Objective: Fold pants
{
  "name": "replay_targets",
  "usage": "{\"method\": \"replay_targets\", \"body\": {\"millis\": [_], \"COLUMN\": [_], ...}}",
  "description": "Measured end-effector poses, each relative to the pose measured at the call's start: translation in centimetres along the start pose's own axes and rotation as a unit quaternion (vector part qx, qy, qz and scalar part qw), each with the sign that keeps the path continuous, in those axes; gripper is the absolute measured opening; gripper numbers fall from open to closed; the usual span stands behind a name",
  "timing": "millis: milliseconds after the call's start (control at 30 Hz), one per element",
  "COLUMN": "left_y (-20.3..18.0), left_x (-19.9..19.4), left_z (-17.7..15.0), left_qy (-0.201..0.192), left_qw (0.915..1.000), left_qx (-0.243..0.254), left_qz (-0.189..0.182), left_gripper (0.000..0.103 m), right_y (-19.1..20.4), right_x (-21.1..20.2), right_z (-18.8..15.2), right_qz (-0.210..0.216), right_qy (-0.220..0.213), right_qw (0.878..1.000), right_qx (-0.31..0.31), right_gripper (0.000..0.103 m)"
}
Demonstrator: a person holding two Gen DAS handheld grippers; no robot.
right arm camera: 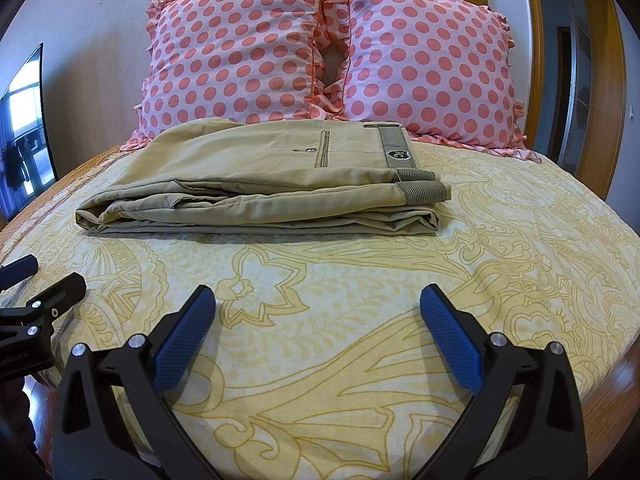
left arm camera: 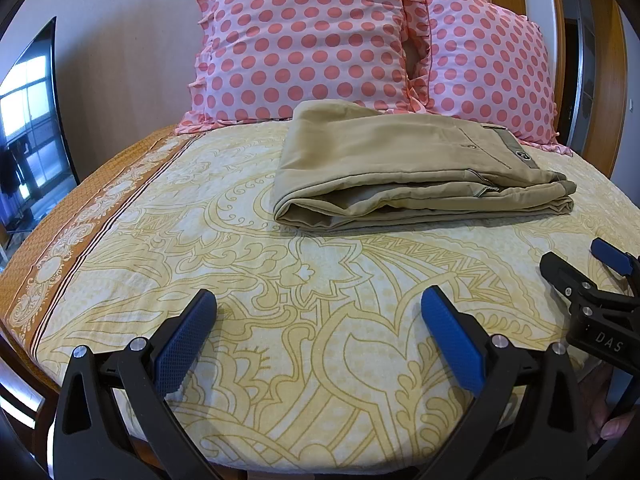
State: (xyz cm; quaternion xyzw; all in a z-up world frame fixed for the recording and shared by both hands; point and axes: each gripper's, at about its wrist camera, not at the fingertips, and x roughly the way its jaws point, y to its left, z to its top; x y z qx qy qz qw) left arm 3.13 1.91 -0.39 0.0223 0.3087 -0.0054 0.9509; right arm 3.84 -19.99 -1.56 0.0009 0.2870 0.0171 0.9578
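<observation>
Two grippers are yours to account for: your left gripper (left arm camera: 318, 312) and your right gripper (right arm camera: 318, 312) both hover low over the near part of the bed with their blue-padded fingers spread wide, holding nothing. The khaki cotton pants (right arm camera: 256, 184) lie well ahead of both, folded into a flat stacked bundle on the yellow paisley-patterned bedsheet (right arm camera: 360, 320), waistband end to your right, just in front of the two pink polka-dot ruffled pillows (right arm camera: 328, 56). The fold appears complete or nearly so. The risk from here is your own: any further pinch at the loose layered edge nearest you could drag the upper layers askew or undo the stack, and a push could shove the bundle into the pillows. A dark screen (left arm camera: 32, 128) stands at far left, well clear. Nothing lies between grippers and pants.
</observation>
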Motion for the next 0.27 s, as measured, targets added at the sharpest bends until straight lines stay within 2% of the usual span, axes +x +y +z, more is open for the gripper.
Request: {"method": "replay_targets", "body": {"millis": [267], "left_y": [-0.04], "left_x": [0.01], "left_z": [-0.01], "left_qy": [0.000], "left_qw": [1.0000], "left_qx": [-0.001], "left_qz": [0.000], "left_gripper": [0.102], "right_y": [0.04], "right_x": [-0.01], "right_z": [0.01], "right_qz": [0.000], "right_qy": [0.000], "right_qw": [1.000], "right_qx": [0.000], "right_gripper": [0.101]}}
